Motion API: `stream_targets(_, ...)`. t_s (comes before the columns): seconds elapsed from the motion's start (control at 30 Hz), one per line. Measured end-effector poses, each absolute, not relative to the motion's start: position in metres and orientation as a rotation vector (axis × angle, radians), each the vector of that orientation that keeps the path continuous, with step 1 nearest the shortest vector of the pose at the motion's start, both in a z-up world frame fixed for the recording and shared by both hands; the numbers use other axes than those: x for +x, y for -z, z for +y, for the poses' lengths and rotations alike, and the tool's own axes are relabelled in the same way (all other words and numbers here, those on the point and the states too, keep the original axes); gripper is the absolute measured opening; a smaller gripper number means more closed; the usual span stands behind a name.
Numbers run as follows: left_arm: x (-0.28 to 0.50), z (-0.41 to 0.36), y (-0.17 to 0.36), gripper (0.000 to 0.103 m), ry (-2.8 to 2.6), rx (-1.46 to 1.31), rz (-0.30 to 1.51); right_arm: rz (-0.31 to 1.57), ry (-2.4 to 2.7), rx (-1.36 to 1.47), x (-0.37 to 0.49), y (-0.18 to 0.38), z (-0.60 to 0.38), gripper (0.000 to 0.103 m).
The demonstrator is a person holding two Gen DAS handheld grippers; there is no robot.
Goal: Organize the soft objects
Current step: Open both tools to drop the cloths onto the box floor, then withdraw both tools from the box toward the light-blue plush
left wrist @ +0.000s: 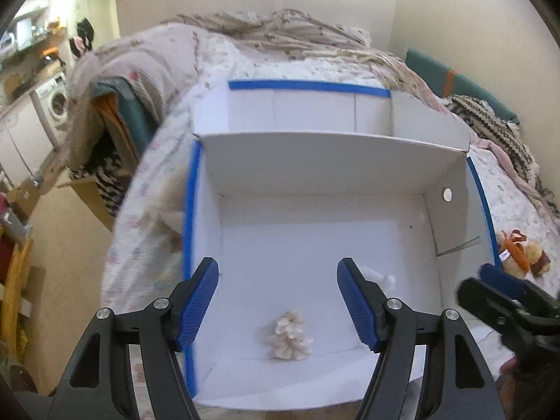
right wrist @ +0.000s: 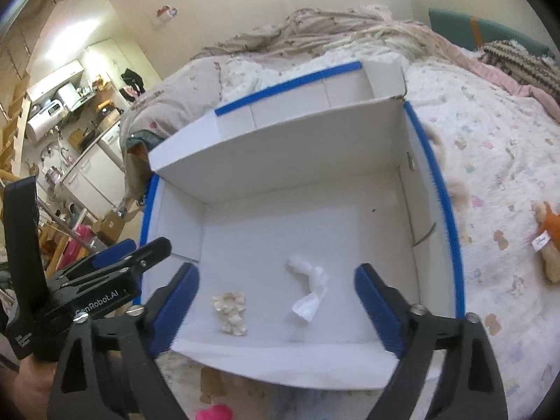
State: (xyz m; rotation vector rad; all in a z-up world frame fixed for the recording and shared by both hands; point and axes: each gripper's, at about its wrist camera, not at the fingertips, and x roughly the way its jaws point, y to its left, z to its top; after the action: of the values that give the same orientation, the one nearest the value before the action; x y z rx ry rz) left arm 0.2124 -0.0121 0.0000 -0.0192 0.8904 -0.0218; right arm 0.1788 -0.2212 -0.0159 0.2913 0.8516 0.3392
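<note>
Cream scrunchie [left wrist: 289, 339], white box [left wrist: 329, 161], plush toy [left wrist: 521, 253]

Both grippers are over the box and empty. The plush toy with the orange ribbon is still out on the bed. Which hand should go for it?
Right, probably. The plush toy lies on the bed beyond the box's right wall, the right gripper's side. The left gripper would have to cross over the box.

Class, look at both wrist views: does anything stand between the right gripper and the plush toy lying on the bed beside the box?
Yes. The right gripper hangs open over the white box, and the plush toy lies outside on the bedspread. The box's blue-edged right wall stands between them.
</note>
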Motion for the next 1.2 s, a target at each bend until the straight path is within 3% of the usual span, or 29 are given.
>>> stream_targets(0.37, 0.155, 0.018, -0.026, 0.072, -0.015, -0.083, 0.815, 0.795, -0.316, 0.211, 0.137, 0.001, -0.229, 0.103)
stream_targets(0.7, 0.107, 0.030, -0.012, 0.074, -0.032, -0.102, 0.814, 0.704, -0.319, 0.219, 0.091, 0.009, -0.241, 0.103)
stream_targets(1.2, 0.088, 0.041, 0.021, 0.074, -0.077, -0.135, 0.867, 0.824, -0.218, 0.187, 0.088, 0.047, -0.245, 0.103)
